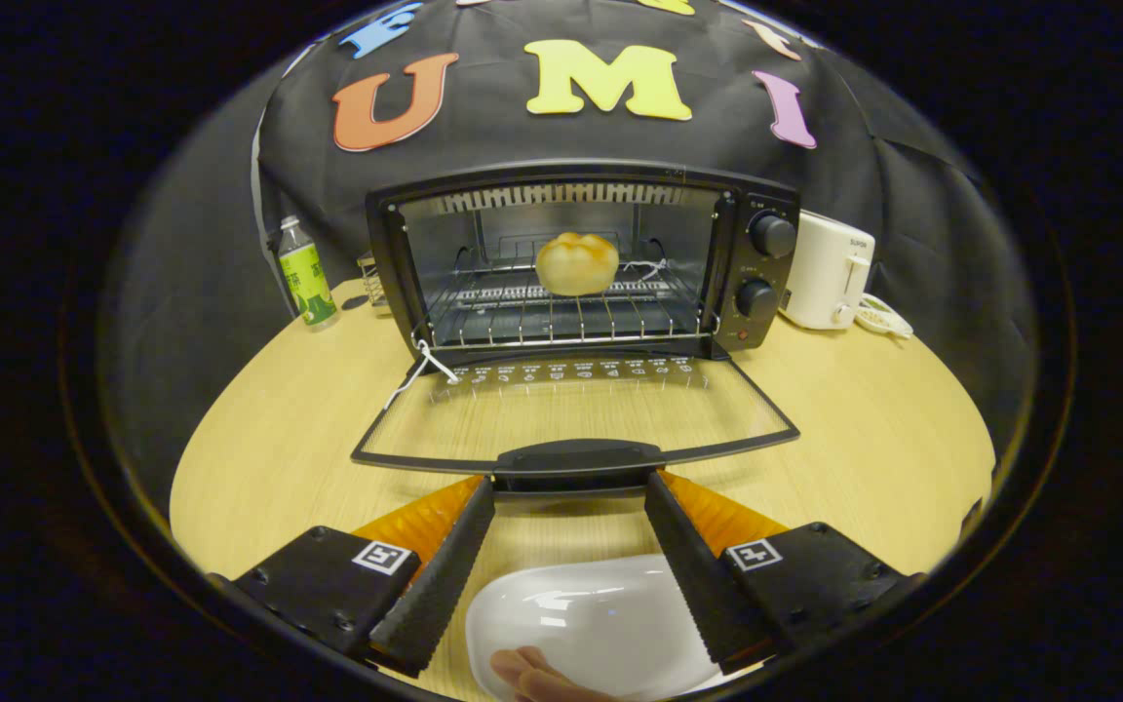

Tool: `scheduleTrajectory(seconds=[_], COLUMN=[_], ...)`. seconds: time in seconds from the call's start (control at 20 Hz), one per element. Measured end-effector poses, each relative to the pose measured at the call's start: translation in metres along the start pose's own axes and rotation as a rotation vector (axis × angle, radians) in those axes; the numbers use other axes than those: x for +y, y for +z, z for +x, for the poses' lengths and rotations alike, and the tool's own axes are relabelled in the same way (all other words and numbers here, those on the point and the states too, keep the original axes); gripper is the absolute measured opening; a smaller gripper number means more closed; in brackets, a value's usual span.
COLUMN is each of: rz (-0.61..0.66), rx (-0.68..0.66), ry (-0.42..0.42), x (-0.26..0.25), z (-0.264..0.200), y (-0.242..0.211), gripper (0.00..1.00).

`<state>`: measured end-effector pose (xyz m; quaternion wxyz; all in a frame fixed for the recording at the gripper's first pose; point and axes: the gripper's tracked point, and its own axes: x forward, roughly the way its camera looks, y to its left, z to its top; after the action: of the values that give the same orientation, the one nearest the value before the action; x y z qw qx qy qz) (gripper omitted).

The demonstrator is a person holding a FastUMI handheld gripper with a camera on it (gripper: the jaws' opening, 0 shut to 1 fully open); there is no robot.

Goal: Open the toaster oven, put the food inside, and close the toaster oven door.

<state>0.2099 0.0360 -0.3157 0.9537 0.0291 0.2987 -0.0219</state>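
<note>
Black toaster oven (581,263) upright on table, door (576,414) dropped flat; golden bun (576,263) on rack (centred).

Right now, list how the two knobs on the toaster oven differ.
The upper knob looks larger than the lower knob. The upper knob sits near the toaster oven top; the lower knob sits just above a small red light. Both are black, round, on the right panel.

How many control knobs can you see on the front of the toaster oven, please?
2: an upper knob and a lower knob, stacked on the toaster oven panel right of the open door. The open gripper sits just short of the door handle.
</note>
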Motion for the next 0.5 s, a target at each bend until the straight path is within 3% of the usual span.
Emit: scheduleTrajectory(seconds=[0.5], rz=[-0.01], rx=[-0.268], ry=[0.007], x=[0.005], z=[-0.023], y=[0.064], gripper=[1.0])
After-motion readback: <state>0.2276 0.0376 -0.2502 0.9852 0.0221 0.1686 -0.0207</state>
